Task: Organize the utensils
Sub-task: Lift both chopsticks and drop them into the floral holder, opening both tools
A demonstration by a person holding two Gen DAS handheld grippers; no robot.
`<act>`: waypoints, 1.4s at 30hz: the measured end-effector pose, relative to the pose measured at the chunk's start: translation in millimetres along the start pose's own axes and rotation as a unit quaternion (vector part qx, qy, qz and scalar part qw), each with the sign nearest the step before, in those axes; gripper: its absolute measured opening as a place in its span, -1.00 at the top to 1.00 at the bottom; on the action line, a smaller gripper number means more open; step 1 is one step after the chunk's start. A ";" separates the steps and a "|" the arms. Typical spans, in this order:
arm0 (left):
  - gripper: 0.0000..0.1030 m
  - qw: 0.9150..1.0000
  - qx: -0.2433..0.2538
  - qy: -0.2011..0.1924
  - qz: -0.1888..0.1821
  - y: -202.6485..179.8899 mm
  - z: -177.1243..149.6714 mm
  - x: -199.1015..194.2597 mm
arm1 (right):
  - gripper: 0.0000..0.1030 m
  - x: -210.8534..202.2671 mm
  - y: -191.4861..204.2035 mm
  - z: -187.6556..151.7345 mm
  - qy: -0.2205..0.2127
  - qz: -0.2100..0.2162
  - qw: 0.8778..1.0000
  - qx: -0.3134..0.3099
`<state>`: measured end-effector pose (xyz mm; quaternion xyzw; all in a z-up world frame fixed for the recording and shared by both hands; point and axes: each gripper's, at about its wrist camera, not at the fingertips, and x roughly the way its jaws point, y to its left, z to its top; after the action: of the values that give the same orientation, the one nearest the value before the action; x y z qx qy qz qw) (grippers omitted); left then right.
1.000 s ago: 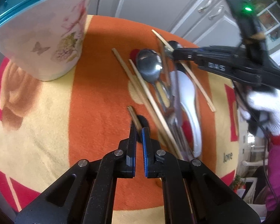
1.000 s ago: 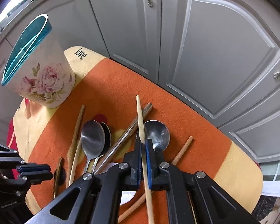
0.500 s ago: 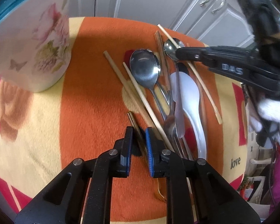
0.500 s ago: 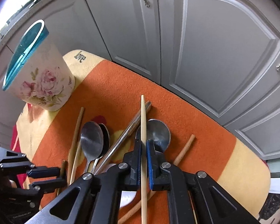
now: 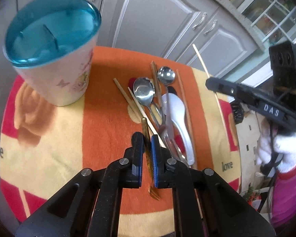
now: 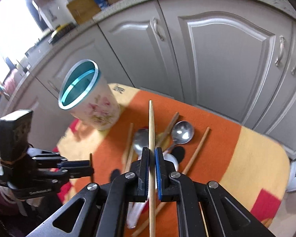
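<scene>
Both grippers have lifted off the cloth (image 5: 108, 118) since a second ago. My left gripper (image 5: 147, 144) is closed on a gold fork (image 5: 146, 130), tines toward me; my right gripper (image 6: 152, 158) is clamped on a chopstick (image 6: 151, 122), raised and aimed near the holder (image 6: 88, 98). Holder looks empty, so I'd say barely started. Spoons (image 5: 144, 90), white spoon (image 5: 177, 106) and other chopsticks (image 5: 126, 96) are piled right of it.

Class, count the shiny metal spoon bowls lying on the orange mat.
2. The nearer metal spoon lies mid-pile, left of the white spoon; the farther metal spoon lies just behind it, toward the cabinets. Tangled handles may hide another.
</scene>
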<state>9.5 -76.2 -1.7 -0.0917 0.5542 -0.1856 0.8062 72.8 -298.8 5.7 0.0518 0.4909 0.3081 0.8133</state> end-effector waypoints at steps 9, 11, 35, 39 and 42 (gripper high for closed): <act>0.89 0.998 0.016 -0.060 -0.013 -13.3 11.6 -63.5 | 0.89 -32.8 30.2 -7.8 -0.056 0.050 0.997 0.026; 0.89 0.997 0.012 -0.074 -0.014 -8.7 14.4 -79.9 | 0.89 -38.5 37.9 -3.0 -0.068 0.061 0.995 0.026; 0.89 0.979 0.013 -0.179 0.099 55.5 100.3 -171.3 | 0.89 23.1 149.3 154.7 -0.179 0.067 0.981 -0.046; 0.89 0.980 0.007 -0.164 0.112 67.6 108.7 -146.1 | 0.89 56.5 148.9 174.2 -0.191 0.051 0.979 -0.056; 0.89 0.981 0.007 -0.154 0.122 74.4 111.0 -129.1 | 0.89 75.5 145.3 181.2 -0.197 0.031 0.977 -0.068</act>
<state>86.3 37.1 123.9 -0.0450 0.4292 -0.0737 0.8991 182.6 -100.6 97.0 0.0710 0.2966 0.3493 0.8860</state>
